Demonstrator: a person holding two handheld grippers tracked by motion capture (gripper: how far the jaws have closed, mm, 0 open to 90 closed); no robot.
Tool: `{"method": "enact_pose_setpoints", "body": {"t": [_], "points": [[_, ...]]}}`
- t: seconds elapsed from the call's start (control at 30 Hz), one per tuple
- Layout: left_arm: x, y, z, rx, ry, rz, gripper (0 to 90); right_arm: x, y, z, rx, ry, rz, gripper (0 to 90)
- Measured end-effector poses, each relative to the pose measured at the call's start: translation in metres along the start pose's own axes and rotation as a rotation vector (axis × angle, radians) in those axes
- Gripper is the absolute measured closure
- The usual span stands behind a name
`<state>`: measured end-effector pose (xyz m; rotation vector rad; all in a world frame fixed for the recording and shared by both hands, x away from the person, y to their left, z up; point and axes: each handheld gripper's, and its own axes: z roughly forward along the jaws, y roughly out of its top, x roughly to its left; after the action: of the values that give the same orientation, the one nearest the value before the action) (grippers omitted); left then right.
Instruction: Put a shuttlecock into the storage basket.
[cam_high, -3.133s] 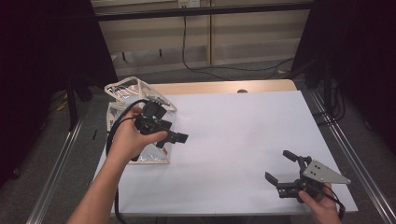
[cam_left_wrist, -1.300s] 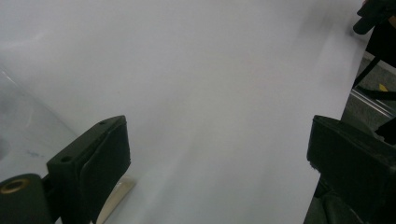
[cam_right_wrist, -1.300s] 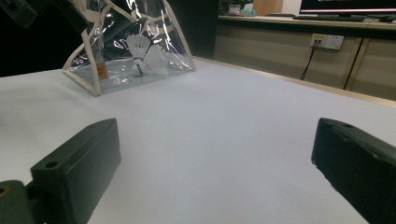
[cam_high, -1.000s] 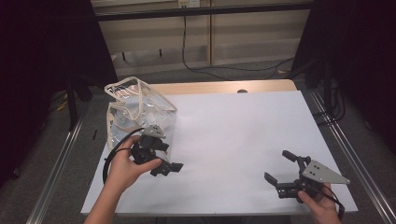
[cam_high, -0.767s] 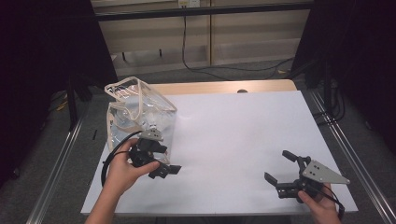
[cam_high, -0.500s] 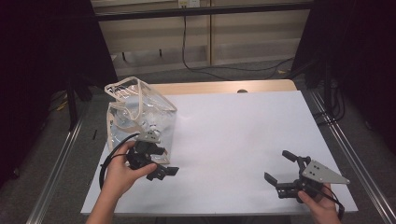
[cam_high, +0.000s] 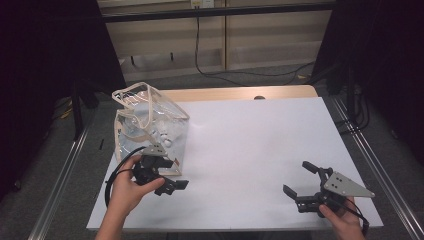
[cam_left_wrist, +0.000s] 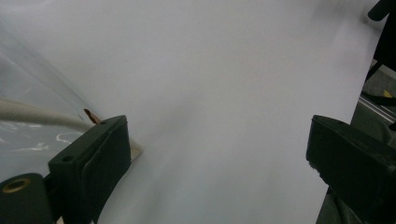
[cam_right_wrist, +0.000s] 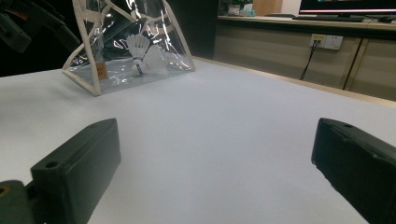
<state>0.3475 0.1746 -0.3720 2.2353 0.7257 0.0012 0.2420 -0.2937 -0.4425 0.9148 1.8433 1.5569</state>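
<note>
White covers the tabletop (cam_high: 250, 145), where a clear bag (cam_high: 147, 127) with cream trim stands near the left edge, shuttlecocks (cam_right_wrist: 142, 51) inside. Its small tag is unreadable. Left claw (cam_high: 172, 175), just beside the bag's base, gapes wide and empty; right claw (cam_high: 300, 180) likewise, well apart.

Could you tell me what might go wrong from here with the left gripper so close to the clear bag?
The left gripper is open beside the clear bag, one jaw near its cream trim; a careless move could snag the trim and tip the bag. The shuttlecocks inside might then tumble about. The thin plastic may also slip from the jaws.
</note>
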Motion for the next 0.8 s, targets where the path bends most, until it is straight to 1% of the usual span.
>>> {"method": "enact_pose_setpoints", "body": {"t": [0.27,0.43,0.5,0.53,0.6,0.8], "points": [[0.005,-0.011,-0.002,-0.04,0.004,-0.015,6.6,0.0,0.0,0.0,0.002,-0.002,-0.002,0.7],[0.007,-0.017,-0.001,-0.047,0.01,-0.024,6.6,0.0,0.0,0.0,0.002,-0.002,-0.002,0.7],[0.008,-0.019,0.0,-0.063,0.005,-0.031,6.5,0.0,0.0,0.0,0.003,-0.003,-0.002,0.7],[0.009,-0.02,-0.001,-0.064,0.007,-0.033,6.6,0.0,0.0,0.0,0.002,-0.003,0.002,0.8],[0.009,-0.022,-0.001,-0.068,0.015,-0.034,6.5,0.0,0.0,0.0,0.002,-0.004,-0.004,0.8],[0.01,-0.026,-0.001,-0.104,0.012,-0.043,6.5,0.0,0.0,0.0,0.002,-0.005,-0.003,0.7]]}}
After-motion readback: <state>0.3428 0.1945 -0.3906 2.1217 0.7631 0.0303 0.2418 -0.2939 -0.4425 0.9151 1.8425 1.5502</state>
